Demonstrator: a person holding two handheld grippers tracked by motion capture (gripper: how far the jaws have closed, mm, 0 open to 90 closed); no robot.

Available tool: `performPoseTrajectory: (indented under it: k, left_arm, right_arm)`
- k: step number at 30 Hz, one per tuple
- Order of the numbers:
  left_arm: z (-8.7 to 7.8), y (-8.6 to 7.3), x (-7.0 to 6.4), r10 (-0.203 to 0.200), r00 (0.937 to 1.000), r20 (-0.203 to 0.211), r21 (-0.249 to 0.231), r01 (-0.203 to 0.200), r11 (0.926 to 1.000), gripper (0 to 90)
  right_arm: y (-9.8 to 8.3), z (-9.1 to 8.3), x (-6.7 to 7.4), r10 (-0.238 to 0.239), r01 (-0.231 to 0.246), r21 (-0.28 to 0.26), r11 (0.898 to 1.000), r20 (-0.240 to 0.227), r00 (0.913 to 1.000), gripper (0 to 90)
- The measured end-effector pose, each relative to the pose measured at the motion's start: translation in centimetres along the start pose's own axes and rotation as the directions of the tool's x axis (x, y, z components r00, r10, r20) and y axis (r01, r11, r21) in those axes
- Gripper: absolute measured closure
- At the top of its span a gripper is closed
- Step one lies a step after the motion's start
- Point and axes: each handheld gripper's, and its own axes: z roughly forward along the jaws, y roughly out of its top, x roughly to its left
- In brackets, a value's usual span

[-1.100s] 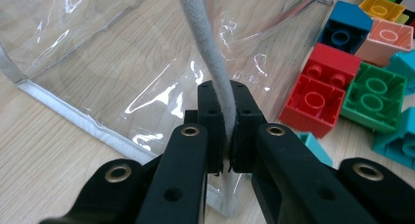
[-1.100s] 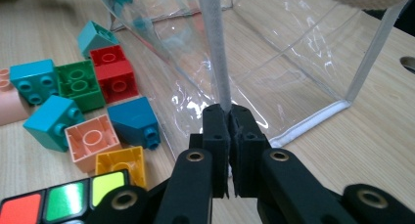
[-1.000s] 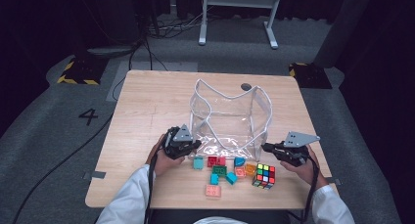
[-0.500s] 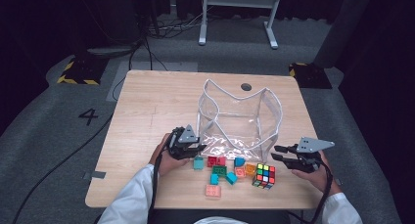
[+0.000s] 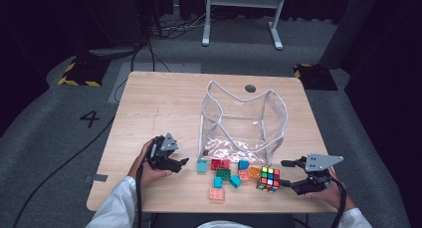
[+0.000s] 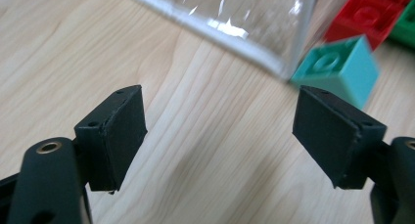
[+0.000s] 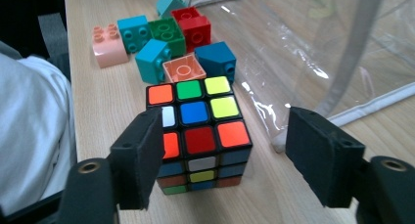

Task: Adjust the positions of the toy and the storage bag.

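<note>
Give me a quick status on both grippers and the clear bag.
Left gripper open, nothing between jaws. Right gripper open, facing puzzle cube. Clear bag stands open, untouched. Nothing in the way.

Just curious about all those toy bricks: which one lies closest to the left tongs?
The lone teal brick at the left end of the pile, beside the clear bag's corner. It sits apart from the others, just ahead of the open left tongs, not between them.

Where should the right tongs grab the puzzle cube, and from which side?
Grip the puzzle cube across two opposite flat side faces, coming in level from the right tongs' own side. It sits flat on the table, its faces square to the open pads, and the bricks lie beyond it, so that approach looks free.
</note>
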Motion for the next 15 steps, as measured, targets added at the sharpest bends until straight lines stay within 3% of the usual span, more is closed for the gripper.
performPoseTrajectory:
  k: [2, 5, 8, 11, 15]
  left_arm:
    - [-0.2, -0.6, 0.3, 0.007, 0.9999, 0.012, 0.021, -0.007, 0.9997, 17.5]
    - [-0.3, -1.5, 0.7, -0.005, 1.0, -0.008, 0.04, 0.006, 0.9992, 17.0]
    - [-0.2, -2.1, 1.1, -0.02, 0.9995, -0.023, 0.052, 0.021, 0.9984, 17.0]
    - [0.1, -2.4, 1.1, -0.03, 0.9995, -0.005, 0.059, 0.03, 0.9978, 16.9]
    - [0.3, -2.5, 1.1, -0.039, 0.9992, 0.009, 0.045, 0.039, 0.9982, 16.2]
  right_arm:
    - [0.0, 0.5, 0.2, 0.0, 0.0, 0.016, 1.0, -0.007, 1.0, 27.2]
    - [-0.1, 1.2, 0.3, 0.026, -0.027, -0.006, 1.0, -0.05, 0.9984, 26.3]
    - [-0.2, 1.9, 0.7, -0.012, 0.013, 0.036, 0.999, -0.052, 0.9986, 25.6]
    - [-0.4, 3.0, 1.3, -0.048, 0.053, 0.093, 0.994, -0.051, 0.9975, 24.3]
    - [-0.6, 4.2, 1.2, -0.041, 0.044, 0.105, 0.993, -0.04, 0.9984, 28.7]
